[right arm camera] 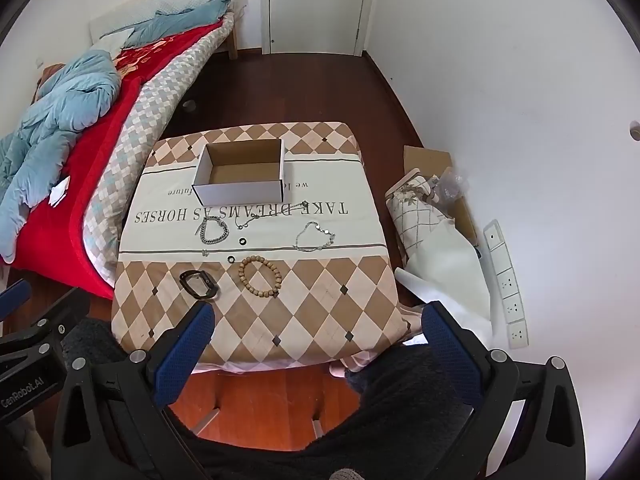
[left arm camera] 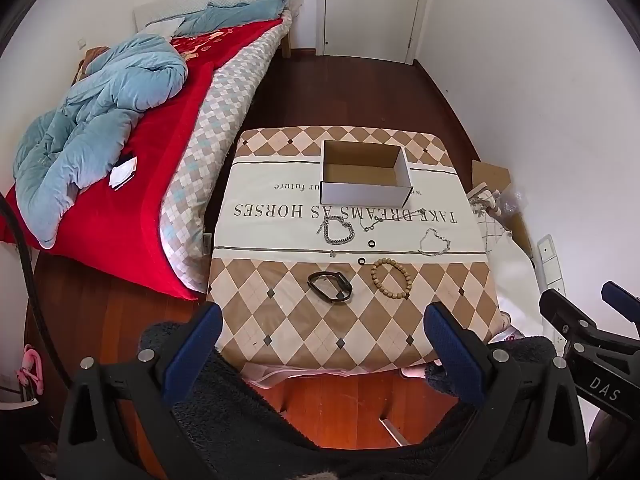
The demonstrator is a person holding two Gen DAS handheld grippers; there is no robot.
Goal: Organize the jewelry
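Nearest, at 6 o'clock in each wrist view: left gripper (left arm camera: 324, 330) and right gripper (right arm camera: 318, 330), both spread as wide as they go, nothing between the blue pads, pitched steeply down and hovering short of the near edge of the tabletop (left arm camera: 280, 332), with dark fuzzy fabric showing beneath. Side by side, each visible at the rim of the other's view.

Just beyond, on the diamond-patterned cloth: black band (left arm camera: 330, 286) at roughly 12 o'clock from the left gripper, wooden bead bracelet (left arm camera: 391, 275) beside it toward 1 o'clock. Farther out, two small black rings (left arm camera: 372, 243), a chunky silver chain bracelet (left arm camera: 339, 231) at 11 o'clock, a silver disc bracelet (left arm camera: 435, 242) at 2 o'clock, and a fine chain necklace (left arm camera: 394, 216) trailing up to the front wall of the box. Farthest, at 12 o'clock: open cardboard box (left arm camera: 364, 194), empty, the likely destination.

Risks, as judgement: soft cloth likely to bunch under descending pads, dragging neighbouring pieces; fine chain and rings too thin and flat for wide pads, prone to slipping or snagging; necklace liable to catch on the box edge and shift the light box; both grippers close together, so possible collision when reaching for adjacent items.
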